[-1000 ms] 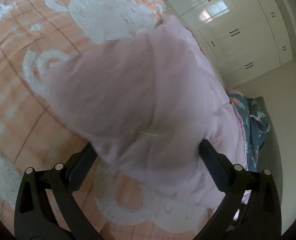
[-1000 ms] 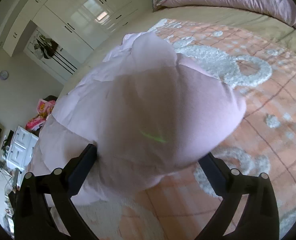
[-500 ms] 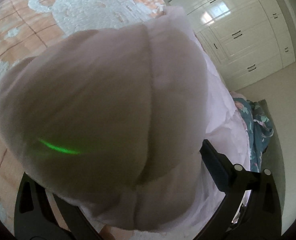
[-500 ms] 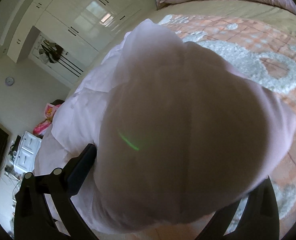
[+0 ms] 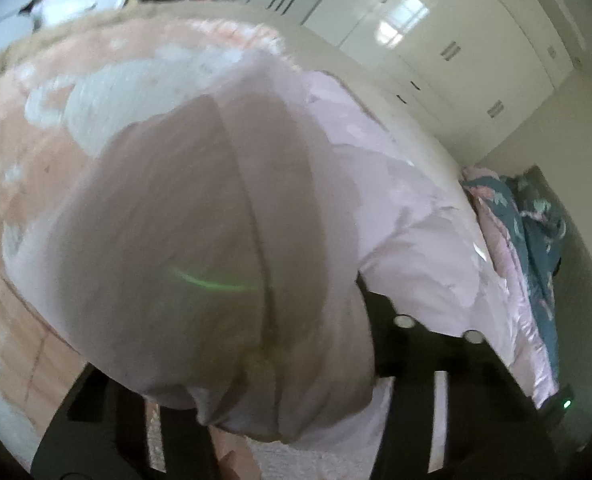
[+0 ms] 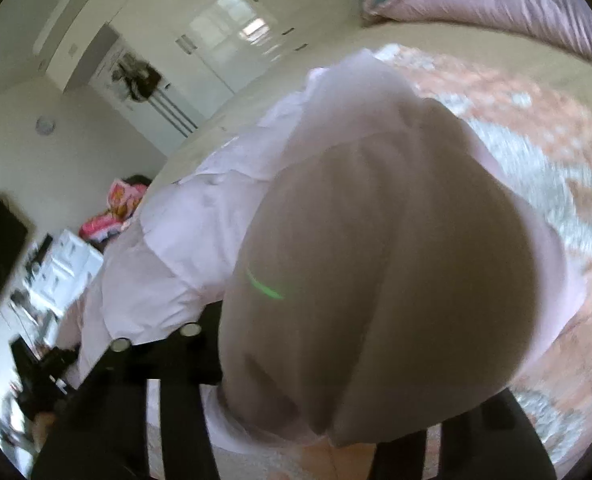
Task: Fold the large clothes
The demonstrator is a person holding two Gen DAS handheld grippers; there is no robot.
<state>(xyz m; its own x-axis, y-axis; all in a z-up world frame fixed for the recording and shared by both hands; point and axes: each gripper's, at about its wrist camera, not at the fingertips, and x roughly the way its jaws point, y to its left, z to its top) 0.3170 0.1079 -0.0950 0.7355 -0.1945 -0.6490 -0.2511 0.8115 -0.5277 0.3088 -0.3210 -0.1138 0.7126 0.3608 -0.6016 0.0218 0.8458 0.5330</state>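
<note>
A pale pink garment (image 5: 199, 248) is bunched up close over the left gripper (image 5: 231, 420), hiding its fingertips; whether they are wide or narrow cannot be told. The same garment (image 6: 376, 280) is draped over the right gripper (image 6: 316, 432), whose finger spread likewise cannot be told. Beneath it, an orange patterned blanket (image 5: 23, 152) is spread on the bed.

A bulge of pale pink garment (image 5: 199, 248) drapes over the left claw (image 5: 263, 364), blocking the way ahead from 9 to 2 o'clock. Open bed blanket (image 5: 19, 184) lies at 9 to 10 o'clock. Before the right claw (image 6: 336, 384) the same garment (image 6: 396, 272) fills 11 to 3 o'clock; bare blanket (image 6: 508, 100) shows at 1 o'clock, bunched quilt (image 6: 496, 4) beyond.
</note>
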